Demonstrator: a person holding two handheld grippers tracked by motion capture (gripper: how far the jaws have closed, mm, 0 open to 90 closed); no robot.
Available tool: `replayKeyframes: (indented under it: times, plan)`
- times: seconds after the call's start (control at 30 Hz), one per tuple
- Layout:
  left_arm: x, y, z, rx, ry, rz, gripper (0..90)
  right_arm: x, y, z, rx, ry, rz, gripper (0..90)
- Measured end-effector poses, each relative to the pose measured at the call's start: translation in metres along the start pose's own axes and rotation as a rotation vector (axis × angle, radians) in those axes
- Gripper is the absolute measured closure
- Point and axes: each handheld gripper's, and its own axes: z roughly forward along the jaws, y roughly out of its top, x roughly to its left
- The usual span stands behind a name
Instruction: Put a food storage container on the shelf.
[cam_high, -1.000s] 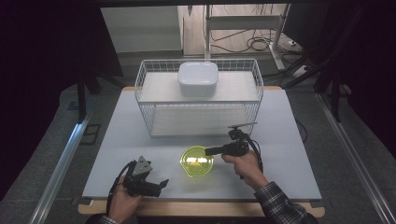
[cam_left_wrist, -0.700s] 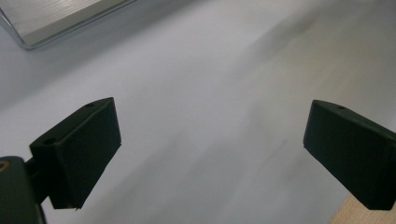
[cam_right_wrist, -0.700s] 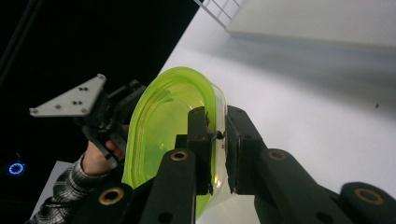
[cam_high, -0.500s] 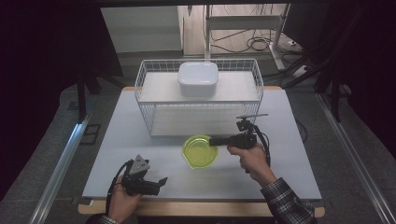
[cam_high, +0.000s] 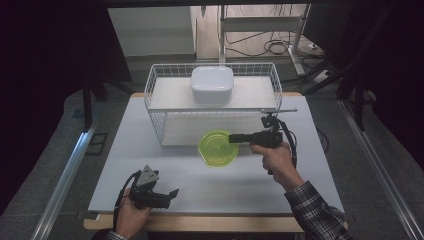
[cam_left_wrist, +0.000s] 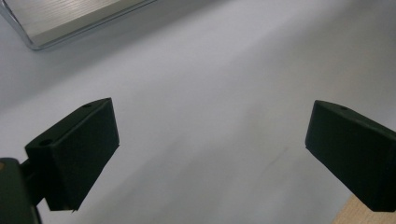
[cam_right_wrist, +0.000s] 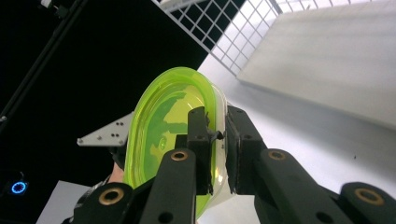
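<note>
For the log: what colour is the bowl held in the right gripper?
Translucent yellow-green bowl, clearest in the right gripper view.

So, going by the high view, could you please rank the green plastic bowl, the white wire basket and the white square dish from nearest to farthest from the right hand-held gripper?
1. Translucent green plastic bowl: clamped by its rim in the right hand-held gripper, at the gripper's left.
2. White wire basket: just behind the bowl.
3. White square dish: on the basket's upper shelf, farthest back.

No text, label, brand or number can be read anywhere.
</note>
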Motion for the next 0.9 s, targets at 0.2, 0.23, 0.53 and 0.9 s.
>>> replayKeyframes:
  times: [0.2,0.23,0.53,0.9]
  plan:
    - [0.000,0.000,0.000,-0.002,-0.001,-0.003,2.5,0.006,0.012,-0.007,-0.022,0.001,-0.003,81.6]
    - [0.001,0.000,0.000,-0.002,0.000,-0.001,2.5,0.008,0.015,-0.008,-0.027,0.005,-0.003,81.6]
    - [0.001,0.000,0.000,-0.004,-0.002,-0.006,2.4,0.020,0.033,-0.019,-0.061,0.001,-0.009,81.6]
    - [0.002,0.000,0.000,-0.006,-0.001,-0.011,2.2,0.034,0.055,-0.032,-0.098,-0.011,-0.025,81.6]
